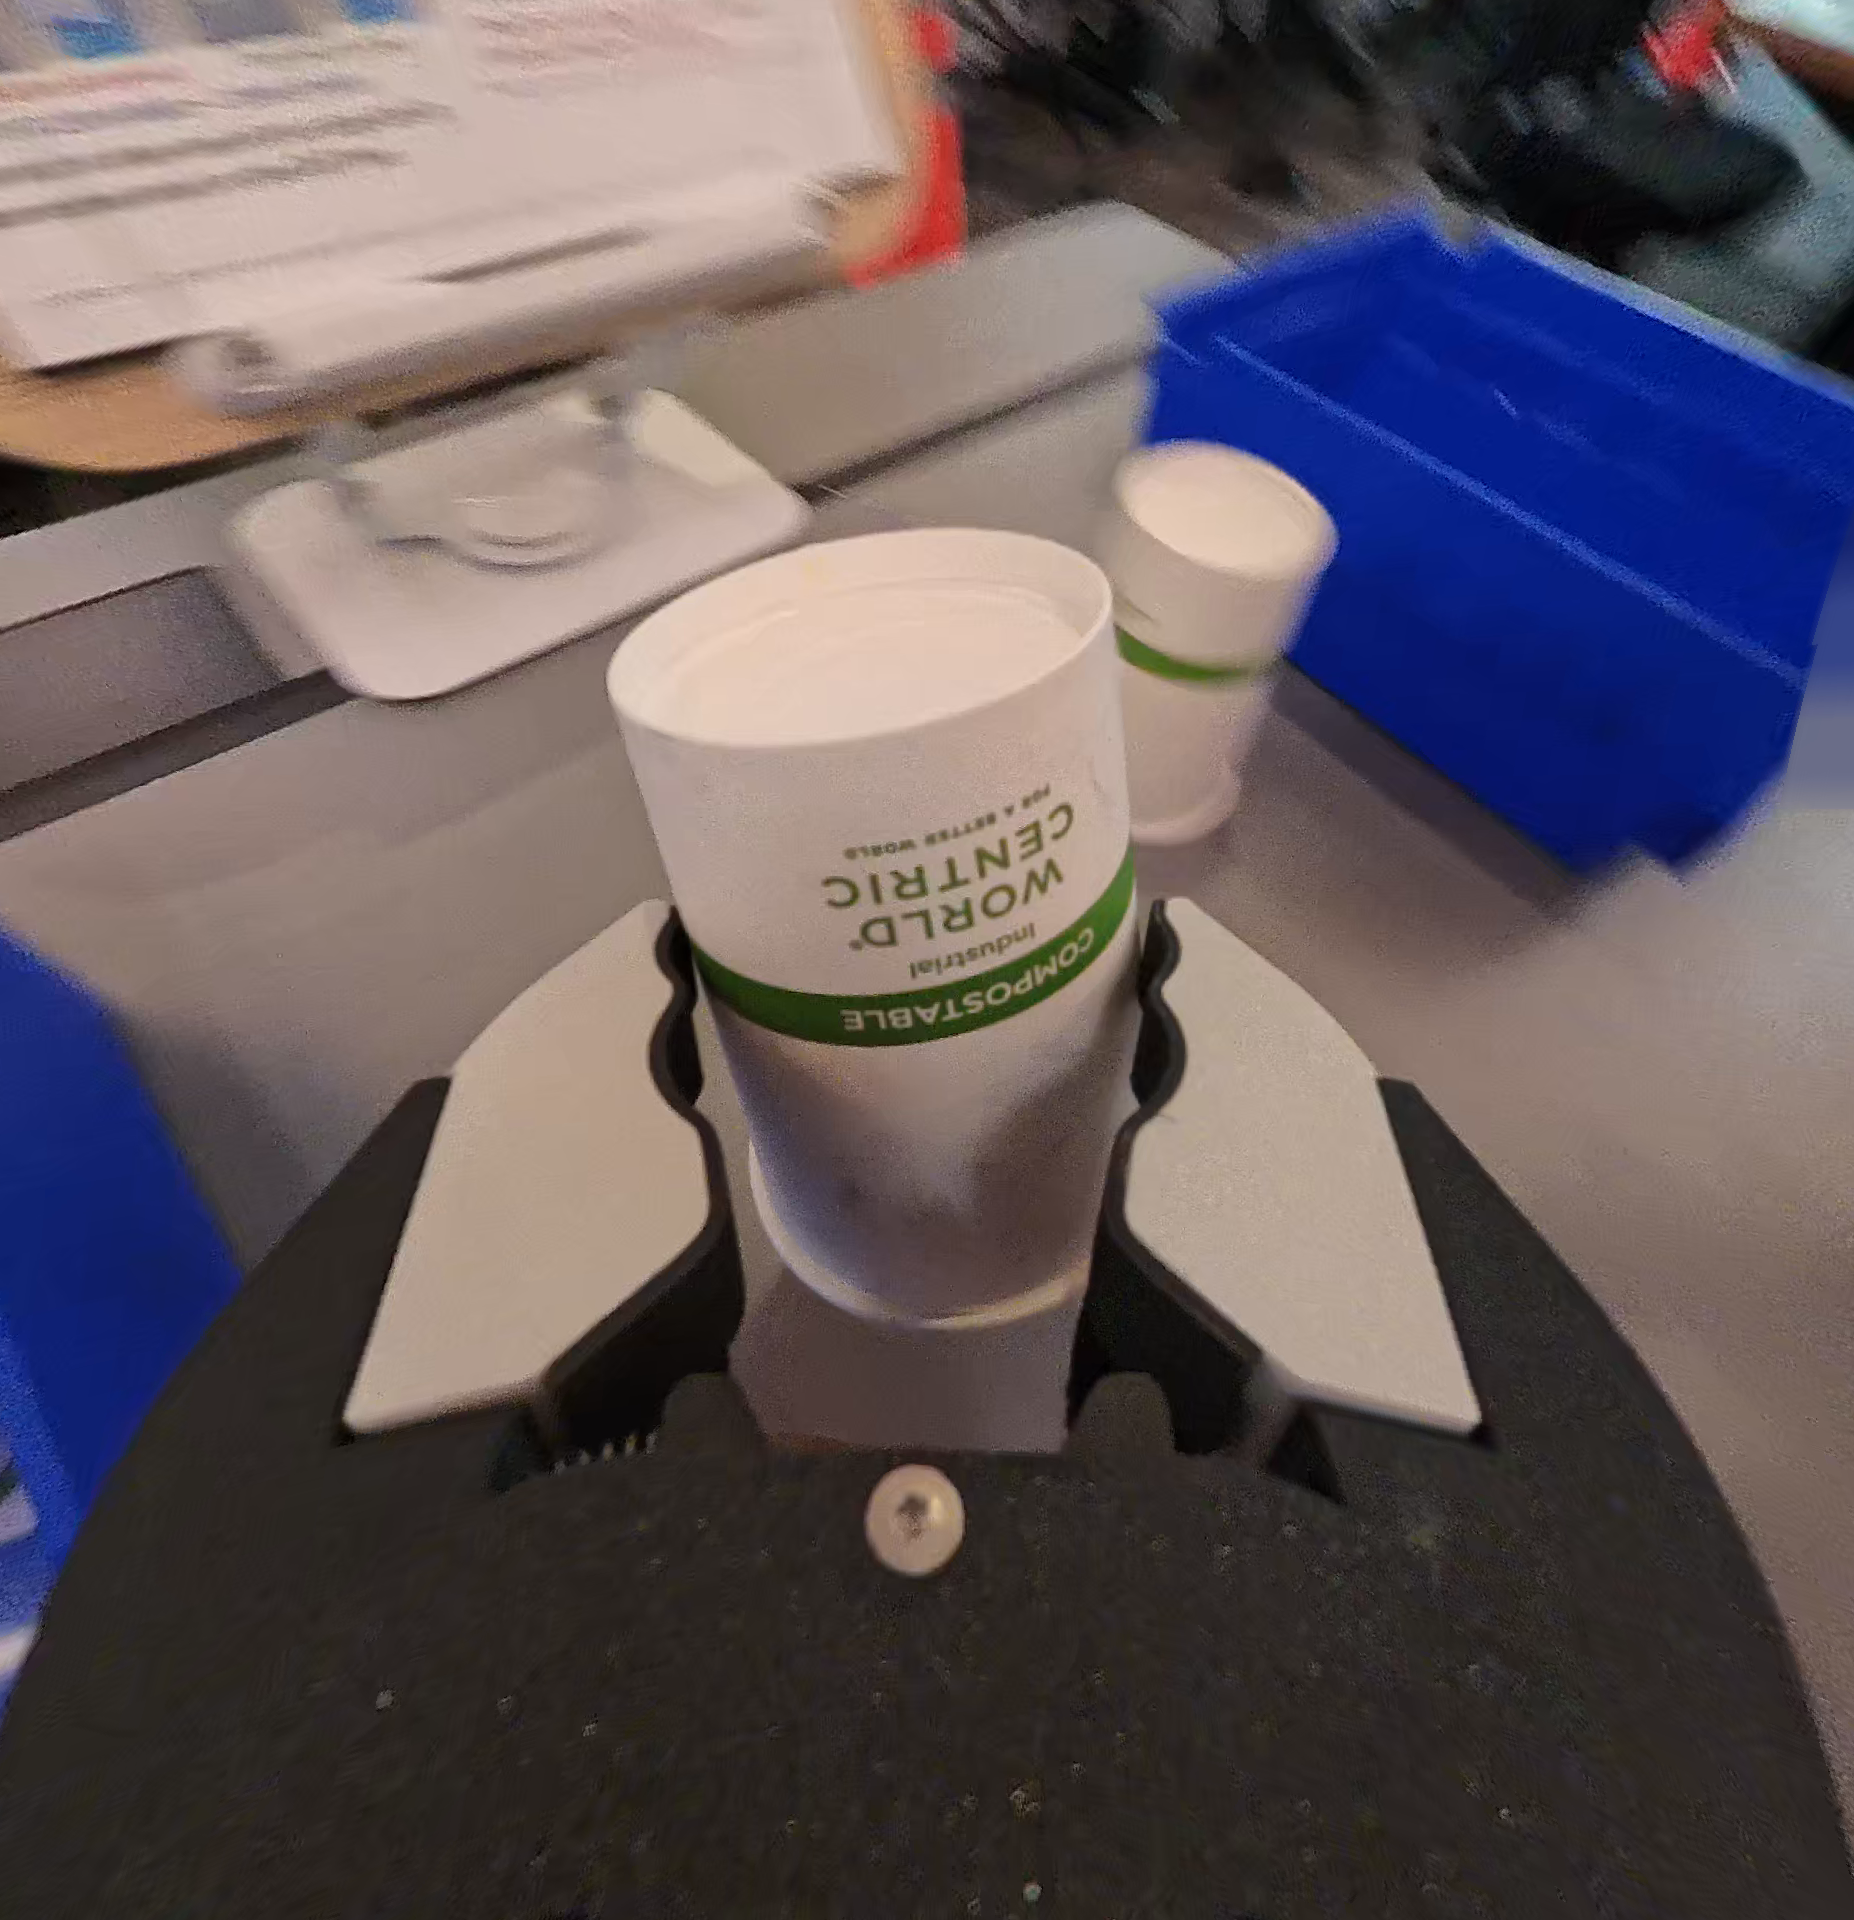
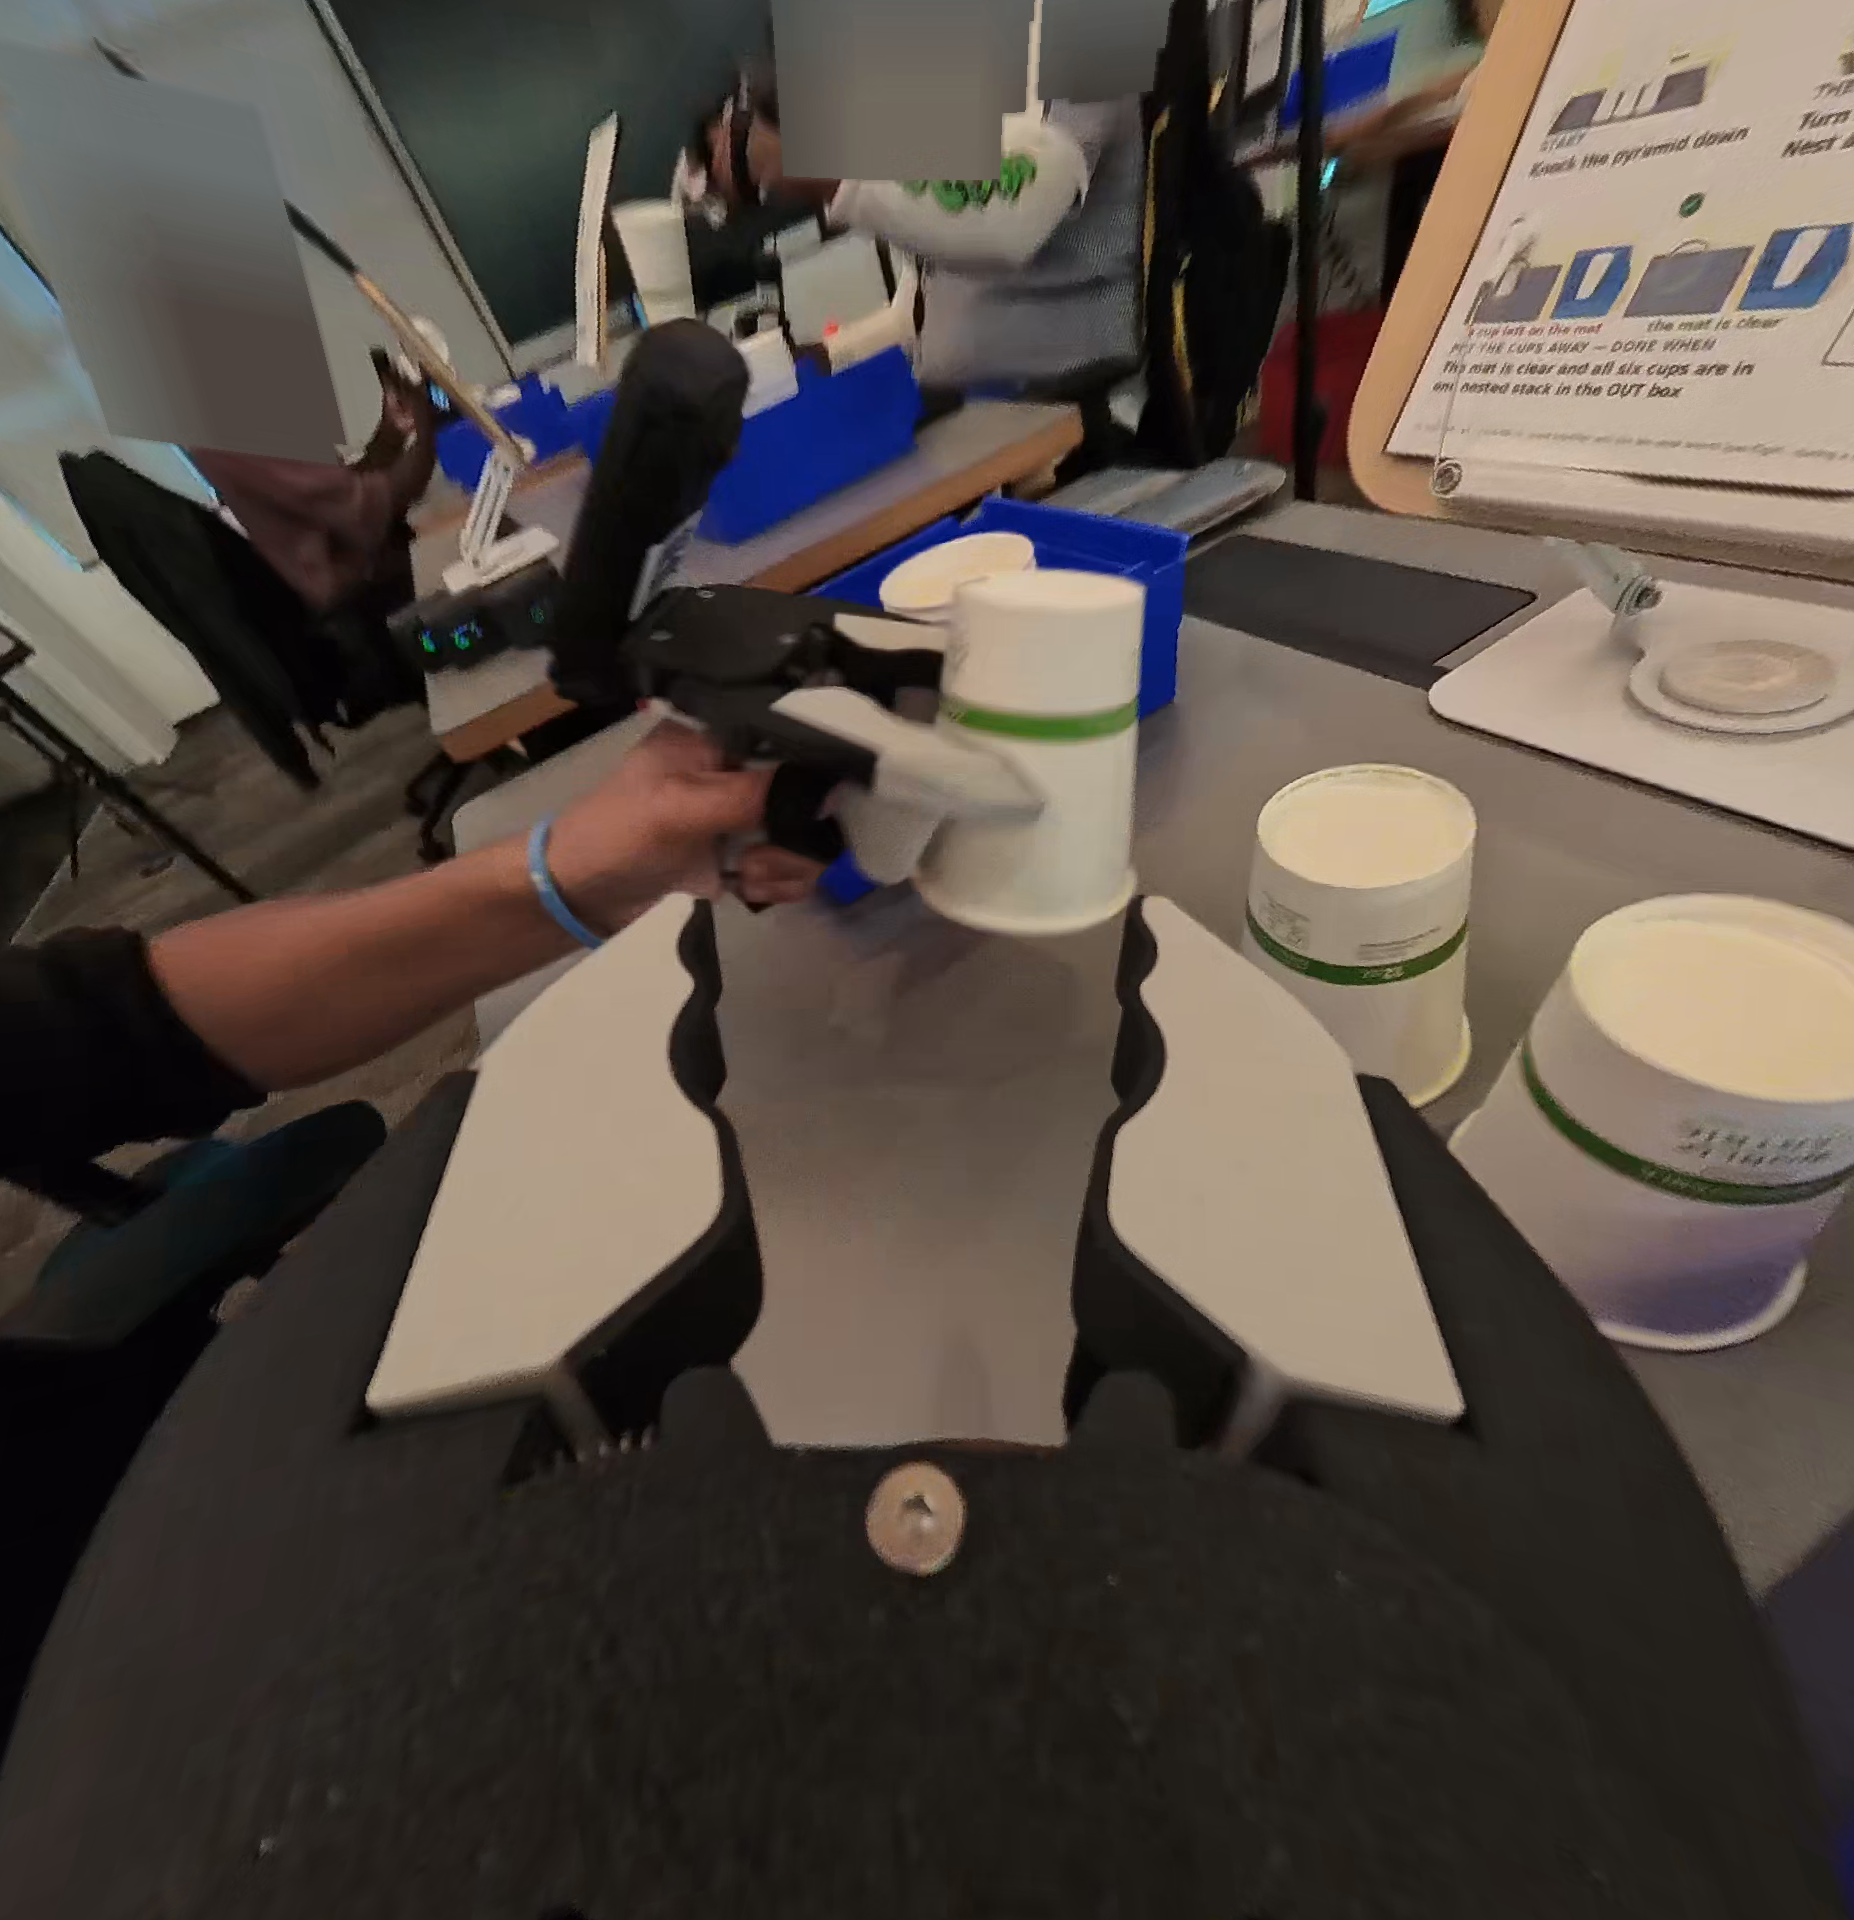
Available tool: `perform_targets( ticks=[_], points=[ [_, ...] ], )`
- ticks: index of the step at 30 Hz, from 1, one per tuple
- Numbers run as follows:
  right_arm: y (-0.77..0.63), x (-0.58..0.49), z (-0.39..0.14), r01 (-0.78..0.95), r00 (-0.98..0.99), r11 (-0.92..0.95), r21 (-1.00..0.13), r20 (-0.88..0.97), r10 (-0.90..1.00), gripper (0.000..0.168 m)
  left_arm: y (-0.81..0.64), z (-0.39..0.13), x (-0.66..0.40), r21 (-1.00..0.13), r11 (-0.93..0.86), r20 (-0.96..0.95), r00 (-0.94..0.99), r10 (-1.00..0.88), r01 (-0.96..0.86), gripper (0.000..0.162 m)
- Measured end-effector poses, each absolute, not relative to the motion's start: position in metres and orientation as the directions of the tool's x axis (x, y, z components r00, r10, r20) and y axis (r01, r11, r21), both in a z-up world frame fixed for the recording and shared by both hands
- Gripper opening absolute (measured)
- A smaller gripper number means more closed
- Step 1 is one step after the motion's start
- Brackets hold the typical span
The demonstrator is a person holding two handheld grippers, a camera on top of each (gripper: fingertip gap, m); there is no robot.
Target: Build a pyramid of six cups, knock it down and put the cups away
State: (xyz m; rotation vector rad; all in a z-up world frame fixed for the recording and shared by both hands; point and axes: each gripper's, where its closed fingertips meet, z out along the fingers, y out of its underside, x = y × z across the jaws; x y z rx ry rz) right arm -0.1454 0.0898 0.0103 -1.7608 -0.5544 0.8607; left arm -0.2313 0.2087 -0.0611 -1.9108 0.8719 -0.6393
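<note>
Risk: left gripper, jaws clamped on inverted white paper cup with green band, could crush it; right gripper jaws apart, empty.

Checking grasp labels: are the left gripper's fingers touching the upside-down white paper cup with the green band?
Touching. The left wrist view shows both fingers pressed against the upside-down white paper cup with the green band, no gap.

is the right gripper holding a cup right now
No: the right gripper is open with only bare grey table between its fingers; the upside-down white paper cups stand apart.
</note>
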Motion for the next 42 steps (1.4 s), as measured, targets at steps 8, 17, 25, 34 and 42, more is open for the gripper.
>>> perform_targets(
  ticks=[8, 17, 25, 34, 42],
  points=[
    [0.031, -0.160, -0.077, -0.126, 0.667, -0.359, -0.925, -0.347, 0.659, 0.063, 0.288, -0.111, -0.232, -0.880, -0.412, 0.013, 0.856, -0.517, -0.236, 0.082],
    [0.027, -0.152, -0.081, -0.148, 0.637, -0.411, -0.900, -0.405, 0.656, 0.065, 0.283, -0.146, -0.236, -0.836, -0.419, -0.101, 0.850, -0.517, -0.354, 0.081],
    [0.025, -0.157, -0.088, -0.134, 0.609, -0.454, -0.881, -0.435, 0.664, 0.066, 0.268, -0.146, -0.235, -0.840, -0.408, -0.094, 0.836, -0.541, -0.359, 0.088],
    [0.023, -0.156, -0.090, -0.111, 0.609, -0.452, -0.885, -0.420, 0.673, 0.066, 0.219, -0.049, -0.275, -0.903, -0.330, -0.020, 0.795, -0.606, -0.274, 0.081],
    [0.022, -0.166, -0.097, -0.072, 0.580, -0.476, -0.876, -0.426, 0.695, 0.063, 0.263, -0.042, -0.386, -0.574, -0.279, -0.319, 0.524, -0.790, -0.770, 0.049]
  ],
)
